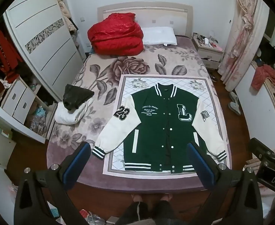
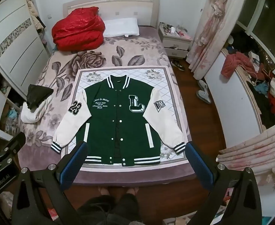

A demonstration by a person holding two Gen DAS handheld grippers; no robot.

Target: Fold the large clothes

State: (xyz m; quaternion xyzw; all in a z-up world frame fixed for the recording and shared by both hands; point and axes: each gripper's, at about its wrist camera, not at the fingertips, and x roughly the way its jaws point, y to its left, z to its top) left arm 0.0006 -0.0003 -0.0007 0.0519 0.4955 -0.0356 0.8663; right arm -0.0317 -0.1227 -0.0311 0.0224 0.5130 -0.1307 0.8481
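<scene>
A green varsity jacket [image 1: 152, 123] with white sleeves lies flat, front up and snapped shut, on a pale quilted mat [image 1: 130, 83] at the foot of the bed. It also shows in the right wrist view [image 2: 103, 123] on the mat [image 2: 81, 78]. My left gripper [image 1: 138, 150] is open, held above the jacket's hem, touching nothing. My right gripper [image 2: 136, 149] is open too, above the hem and holding nothing. The right gripper's body shows at the right edge of the left wrist view [image 1: 265, 157].
A folded red quilt [image 1: 116, 35] and a white pillow [image 1: 159, 35] lie at the headboard. A black garment on a white one [image 1: 73, 105] sits at the bed's left edge. A wardrobe [image 1: 43, 43] stands left, a nightstand [image 1: 208, 50] and curtains right. The person's feet [image 1: 150, 198] stand at the bed's foot.
</scene>
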